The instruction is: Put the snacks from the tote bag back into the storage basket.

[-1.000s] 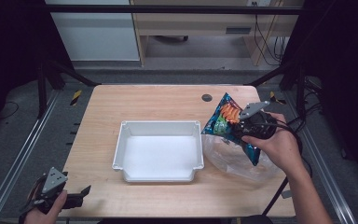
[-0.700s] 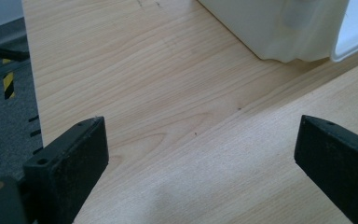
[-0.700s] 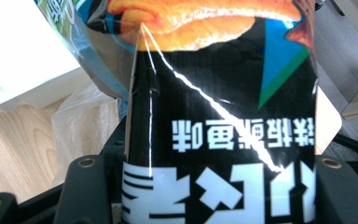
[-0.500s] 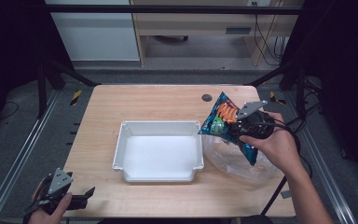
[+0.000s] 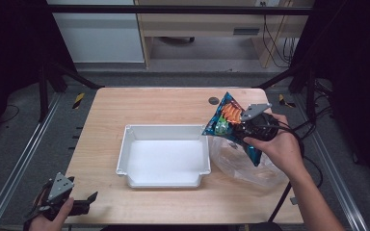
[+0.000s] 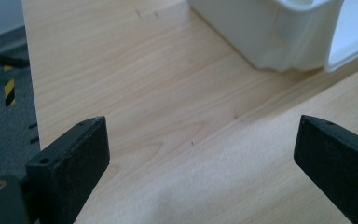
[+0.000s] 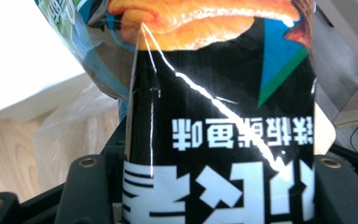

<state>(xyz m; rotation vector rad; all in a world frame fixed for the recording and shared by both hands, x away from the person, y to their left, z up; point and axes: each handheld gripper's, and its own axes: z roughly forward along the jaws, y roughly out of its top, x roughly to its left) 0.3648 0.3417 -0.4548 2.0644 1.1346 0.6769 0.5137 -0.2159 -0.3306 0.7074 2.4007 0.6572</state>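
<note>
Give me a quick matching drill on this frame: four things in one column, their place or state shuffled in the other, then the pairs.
1. snack bag
2. white tray
3. clear plastic bag
4. left tongs

A. open, at the table's near left corner
B. crumpled on the table, right of the tray
C. clamped in the right tongs, lifted over the tray's right edge
D. mid-table, nothing in it

Pairs: 1-C, 2-D, 3-B, 4-A

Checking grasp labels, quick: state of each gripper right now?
Left gripper: open, holding nothing, above the wooden table.
Right gripper: shut on the blue and black crinkly snack bag.
</note>
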